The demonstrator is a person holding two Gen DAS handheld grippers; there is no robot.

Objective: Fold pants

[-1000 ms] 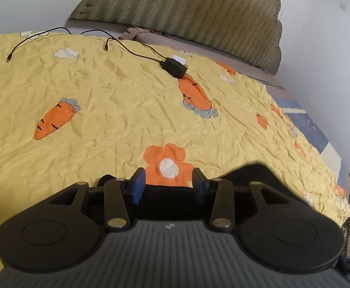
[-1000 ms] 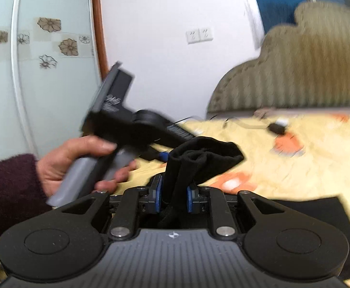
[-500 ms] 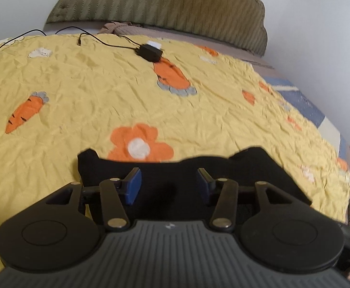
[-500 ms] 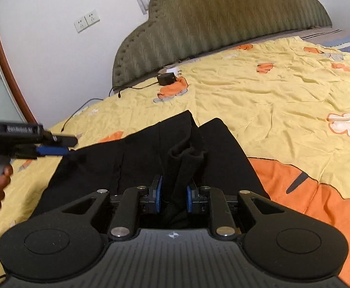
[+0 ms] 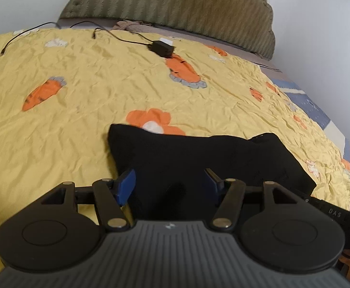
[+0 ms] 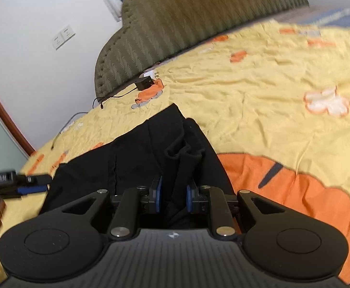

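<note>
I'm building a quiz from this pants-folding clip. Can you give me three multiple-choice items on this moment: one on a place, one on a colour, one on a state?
1. Where does the black charger box lie?
A. On the yellow bedspread near the headboard
B. On the pants
C. On the floor

2. What colour are the pants?
A. Grey
B. Black
C. Blue

3. How does the right gripper stand?
A. Wide open over bare bedspread
B. Shut on a bunch of pants fabric
C. Out of view

Answers:
1 A: the charger box sits on the bedspread just before the headboard, its cable trailing off.
2 B: the pants lie black against the yellow.
3 B: the right gripper has its blue pads pressed on a raised fold of cloth, while the left gripper is opening, its pads clear of the pants.
</note>
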